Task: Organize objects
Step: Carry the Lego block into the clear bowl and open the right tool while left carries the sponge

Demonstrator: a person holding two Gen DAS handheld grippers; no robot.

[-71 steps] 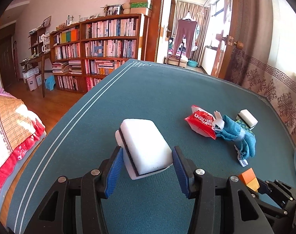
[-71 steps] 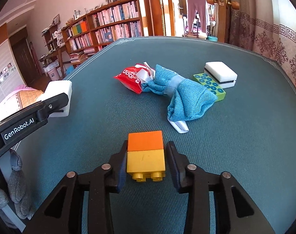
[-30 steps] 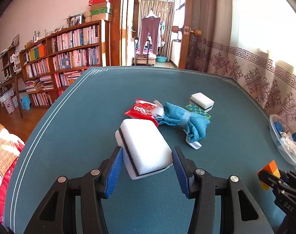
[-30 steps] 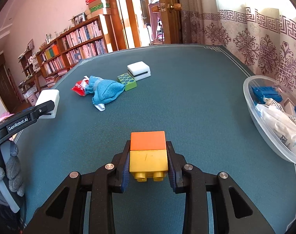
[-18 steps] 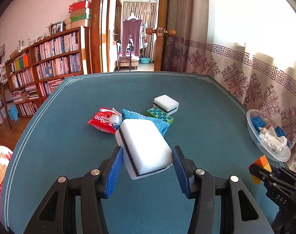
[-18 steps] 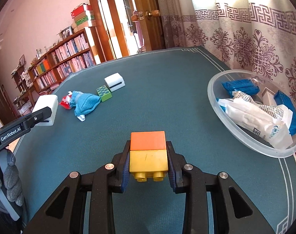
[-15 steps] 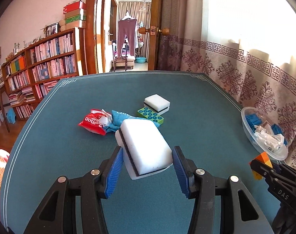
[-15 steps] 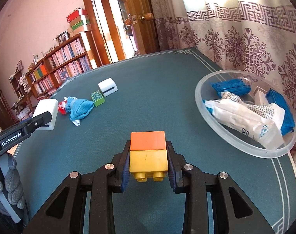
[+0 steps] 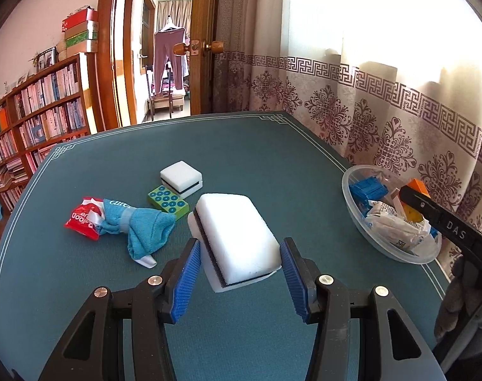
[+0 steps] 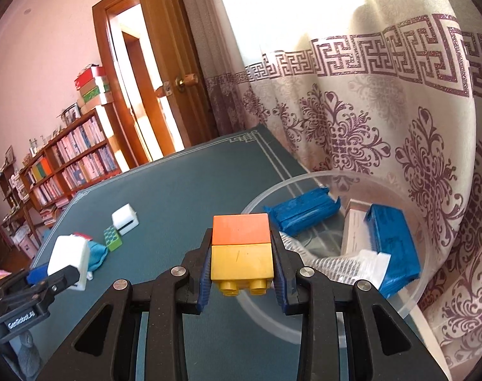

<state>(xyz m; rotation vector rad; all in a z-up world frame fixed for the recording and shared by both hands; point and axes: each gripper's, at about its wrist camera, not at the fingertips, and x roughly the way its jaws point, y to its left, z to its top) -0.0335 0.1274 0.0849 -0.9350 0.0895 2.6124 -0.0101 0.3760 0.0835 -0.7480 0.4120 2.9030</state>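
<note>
Above the near rim of the clear plastic bowl at the table's right edge, our right gripper clamps the orange-and-yellow block stack, studs facing us; the bowl lies directly ahead and below. Our left gripper, farther toward the table's middle, grasps the white sponge, long axis running away from us.

bowl: packets crowd far side | near side bare | curtain behind
</note>
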